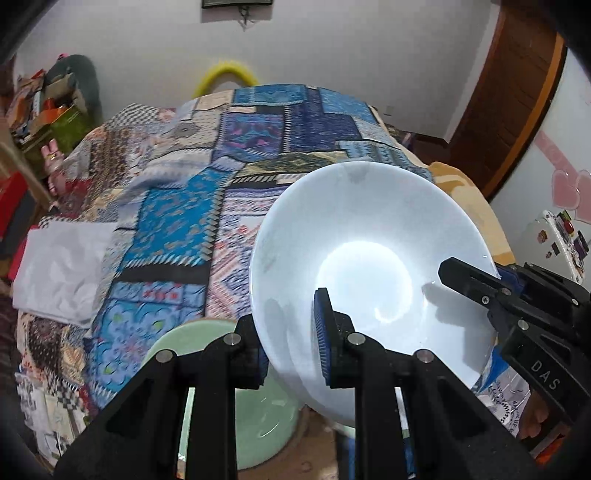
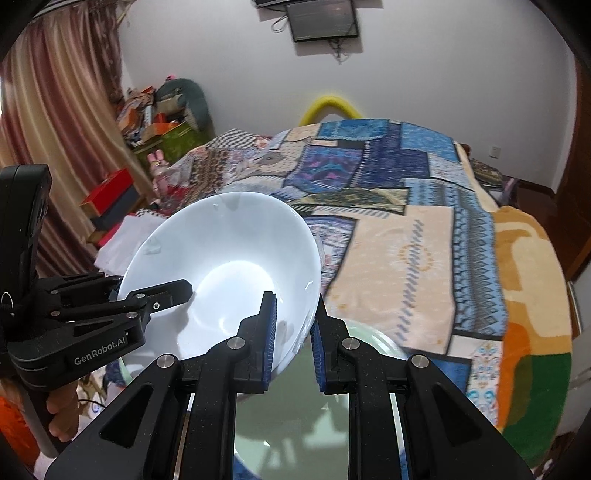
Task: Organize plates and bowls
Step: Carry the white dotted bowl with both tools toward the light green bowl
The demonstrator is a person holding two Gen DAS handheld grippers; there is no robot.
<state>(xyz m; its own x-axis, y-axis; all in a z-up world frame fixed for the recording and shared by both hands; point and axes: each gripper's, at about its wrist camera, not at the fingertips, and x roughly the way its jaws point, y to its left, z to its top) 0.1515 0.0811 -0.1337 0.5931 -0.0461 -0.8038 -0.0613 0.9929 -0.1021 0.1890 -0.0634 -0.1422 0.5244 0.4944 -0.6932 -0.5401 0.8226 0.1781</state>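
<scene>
A bedroom in a home is shown. A bed [image 2: 424, 240] is covered by a patchwork blanket [image 1: 251, 155]; a curtain [image 2: 55, 129] is hung at one side, a screen [image 2: 321, 18] is mounted on the wall, and boxes [image 2: 155, 125] are piled in a corner.

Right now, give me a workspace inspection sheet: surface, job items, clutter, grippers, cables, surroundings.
Surface: bed under patchwork quilt.
Job's things: white bowl held tilted above a pale green plate.
Clutter: folded white cloth on the quilt.
Grippers: left gripper and right gripper each shut on the white bowl's rim, opposite sides.
Cables: loose wires under wall-mounted screen.
Surroundings: curtain, piled boxes, wooden door.
</scene>
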